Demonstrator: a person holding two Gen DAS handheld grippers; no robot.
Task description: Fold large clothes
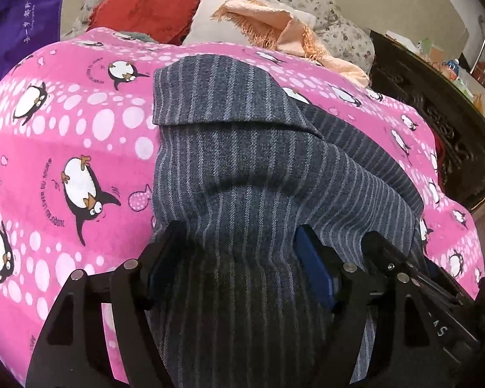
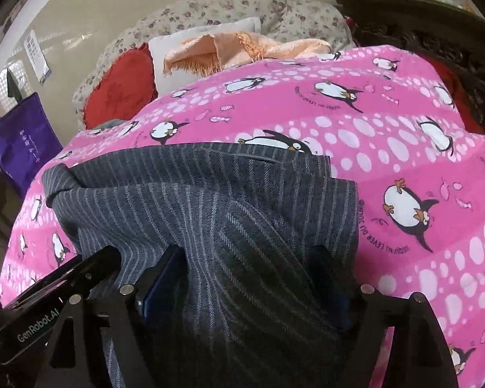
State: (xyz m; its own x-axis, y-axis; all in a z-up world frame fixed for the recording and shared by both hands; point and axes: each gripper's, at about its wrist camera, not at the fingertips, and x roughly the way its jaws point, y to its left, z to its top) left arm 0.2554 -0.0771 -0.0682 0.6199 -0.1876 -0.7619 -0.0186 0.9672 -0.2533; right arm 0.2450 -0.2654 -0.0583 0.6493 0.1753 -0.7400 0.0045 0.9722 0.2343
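Note:
A grey garment with pale blue stripes (image 1: 242,148) lies folded on a pink penguin-print bed cover (image 1: 64,129). Its far edge is turned over in a flap. My left gripper (image 1: 237,239) stands wide over the near end of the garment. The cloth bulges loosely between its blue pads (image 1: 313,258), which do not pinch it. In the right wrist view the same garment (image 2: 194,200) fills the gap of my right gripper (image 2: 249,258), which is also wide and loose. The two grippers are side by side, and each shows at the edge of the other's view.
Behind the pink cover (image 2: 388,129) are a red cushion (image 1: 145,6), a white pillow (image 2: 203,42), a peach fringed cloth (image 1: 274,22) and floral bedding (image 2: 226,6). A purple bag (image 1: 19,26) hangs at the left. Dark carved wooden furniture (image 1: 436,103) borders the right side.

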